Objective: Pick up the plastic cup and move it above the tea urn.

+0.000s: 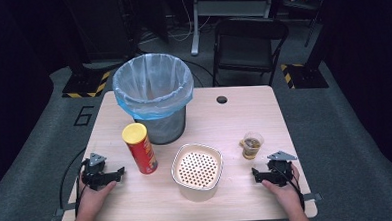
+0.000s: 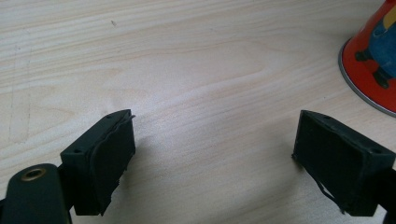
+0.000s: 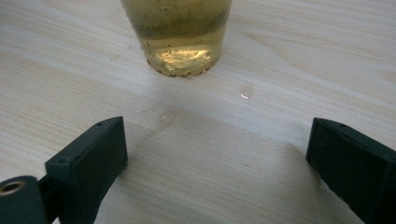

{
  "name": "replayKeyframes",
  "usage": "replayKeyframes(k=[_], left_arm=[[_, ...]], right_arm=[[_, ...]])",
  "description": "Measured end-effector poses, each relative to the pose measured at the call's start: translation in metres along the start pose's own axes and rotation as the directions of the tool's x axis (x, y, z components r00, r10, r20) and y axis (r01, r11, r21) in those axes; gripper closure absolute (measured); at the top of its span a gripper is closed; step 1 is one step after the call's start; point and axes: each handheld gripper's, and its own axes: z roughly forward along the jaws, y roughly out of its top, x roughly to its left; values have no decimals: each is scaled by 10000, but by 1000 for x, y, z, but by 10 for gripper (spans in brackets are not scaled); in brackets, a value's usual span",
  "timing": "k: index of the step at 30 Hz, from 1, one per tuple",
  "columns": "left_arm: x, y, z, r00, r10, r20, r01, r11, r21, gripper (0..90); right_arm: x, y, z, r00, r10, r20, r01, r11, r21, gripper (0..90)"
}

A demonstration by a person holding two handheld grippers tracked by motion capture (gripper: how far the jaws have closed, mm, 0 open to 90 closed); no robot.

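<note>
From the high view you get the whole layout: the bin (image 1: 153,95) with a blue liner at the back of the table (image 1: 244,123), a red chip can (image 1: 140,148) with a yellow lid standing upright in front of it, and a white perforated strainer bowl (image 1: 197,169) in the middle. The right gripper view adds what that one can't: the plastic cup (image 3: 180,35) holds yellowish liquid with dark specks, and there are a couple of small wet spots on the wood just in front of it.

Both hands rest low on the near edge. The left gripper (image 2: 212,149) sits just left of the can, jaws spread wide, nothing between them. The right gripper (image 3: 217,161) is spread wide too, empty, pointed at the cup, which stands near but apart.
</note>
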Motion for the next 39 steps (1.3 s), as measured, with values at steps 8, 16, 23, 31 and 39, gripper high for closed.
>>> replayKeyframes(k=[8, 16, 23, 31, 39], left_arm=[[0, 0, -1, 10000, 1, 7, -1, 9999, 112, 122], [0, 0, -1, 10000, 46, -19, -45, 9999, 114, 121], [0, 0, -1, 10000, 34, -18, -34, 9999, 107, 121], [0, 0, -1, 10000, 43, -20, -42, 9999, 114, 121], [0, 0, -1, 10000, 33, -17, -33, 10000, 54, 121]], right_arm=[[6, 3, -6, 9995, 237, -218, -235, 9997, 99, 178], [26, 23, -16, 9986, -500, -162, 498, 9987, -125, 141], [28, 47, -20, 9998, -124, -163, 114, 9980, -620, 134], [21, 62, -10, 9996, -250, -145, 240, 9977, -629, 143], [22, 69, -1, 9990, -445, -28, 441, 9953, -867, 158]])
